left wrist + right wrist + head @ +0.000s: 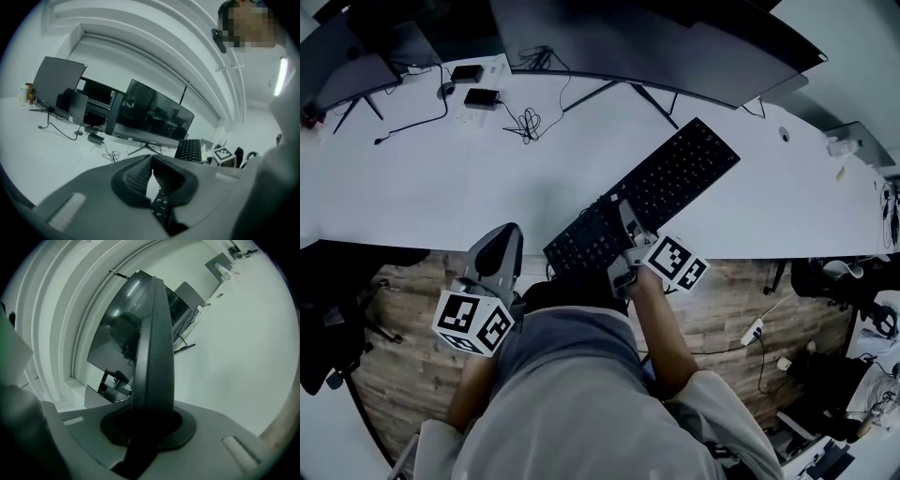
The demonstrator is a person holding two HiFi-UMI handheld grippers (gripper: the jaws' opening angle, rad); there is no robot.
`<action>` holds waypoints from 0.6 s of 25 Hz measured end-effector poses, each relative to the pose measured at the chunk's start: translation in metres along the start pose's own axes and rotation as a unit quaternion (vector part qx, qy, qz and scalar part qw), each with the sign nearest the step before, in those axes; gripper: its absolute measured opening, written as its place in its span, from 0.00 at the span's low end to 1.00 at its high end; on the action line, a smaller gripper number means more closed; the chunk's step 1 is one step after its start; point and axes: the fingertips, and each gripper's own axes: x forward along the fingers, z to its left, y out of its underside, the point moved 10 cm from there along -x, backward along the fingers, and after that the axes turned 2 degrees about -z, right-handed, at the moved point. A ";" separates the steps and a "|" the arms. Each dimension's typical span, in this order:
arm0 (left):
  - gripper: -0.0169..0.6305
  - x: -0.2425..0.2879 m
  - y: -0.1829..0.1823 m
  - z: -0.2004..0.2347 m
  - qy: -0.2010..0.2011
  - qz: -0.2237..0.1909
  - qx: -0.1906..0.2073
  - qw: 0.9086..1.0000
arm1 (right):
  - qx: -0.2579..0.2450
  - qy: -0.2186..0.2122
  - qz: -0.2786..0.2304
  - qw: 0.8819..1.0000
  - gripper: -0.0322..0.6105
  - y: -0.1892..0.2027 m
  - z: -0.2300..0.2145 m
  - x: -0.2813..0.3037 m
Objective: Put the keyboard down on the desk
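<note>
Head view: long black plastic keyboard [647, 192] slants across the white desk [431, 178], its near end at the front edge, pinched edge-on in the right gripper [625, 217]. Left gripper [502, 246] sits just beside it, tips together, seemingly idle. Risk: if released here, the overhanging end could tip floorward.

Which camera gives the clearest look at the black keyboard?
The head view: the keyboard shows full-length, keys up, slanting across the desk edge. The right gripper view shows only its thin edge in the jaws; the left gripper view, its far end.
</note>
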 end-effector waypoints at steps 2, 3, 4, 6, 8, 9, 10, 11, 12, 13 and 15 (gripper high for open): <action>0.03 0.004 -0.002 -0.001 -0.001 0.003 -0.002 1.000 | 0.016 0.003 -0.002 1.000 0.16 -0.002 -0.005 0.003; 0.03 0.006 -0.002 -0.001 -0.001 0.005 -0.002 1.000 | 0.023 0.004 -0.001 1.000 0.16 -0.003 -0.008 0.005; 0.03 0.008 -0.002 -0.001 -0.001 0.007 -0.002 1.000 | 0.030 0.006 -0.001 1.000 0.16 -0.004 -0.011 0.008; 0.03 0.013 -0.002 0.000 0.000 0.011 0.000 1.000 | 0.040 0.009 -0.002 0.999 0.16 -0.005 -0.016 0.013; 0.03 0.017 -0.002 0.000 0.001 0.015 0.001 1.000 | 0.050 0.012 -0.003 0.999 0.16 -0.007 -0.021 0.017; 0.03 0.019 -0.003 -0.001 0.002 0.016 0.001 1.000 | 0.055 0.013 -0.004 0.998 0.16 -0.008 -0.023 0.019; 0.03 0.021 -0.003 -0.001 0.003 0.018 0.001 1.000 | 0.061 0.014 -0.004 0.998 0.16 -0.008 -0.025 0.021; 0.03 0.023 -0.003 -0.002 0.003 0.019 0.001 1.000 | 0.068 0.014 -0.004 0.998 0.16 -0.009 -0.028 0.022; 0.03 0.024 -0.003 -0.003 0.004 0.020 0.001 1.000 | 0.074 0.015 -0.005 0.997 0.16 -0.009 -0.030 0.024; 0.03 0.026 -0.003 -0.003 0.004 0.022 0.002 1.000 | 0.081 0.016 -0.005 0.997 0.16 -0.009 -0.032 0.026; 0.03 0.029 -0.003 -0.003 0.004 0.024 0.002 1.000 | 0.094 0.019 -0.006 0.995 0.16 -0.008 -0.037 0.030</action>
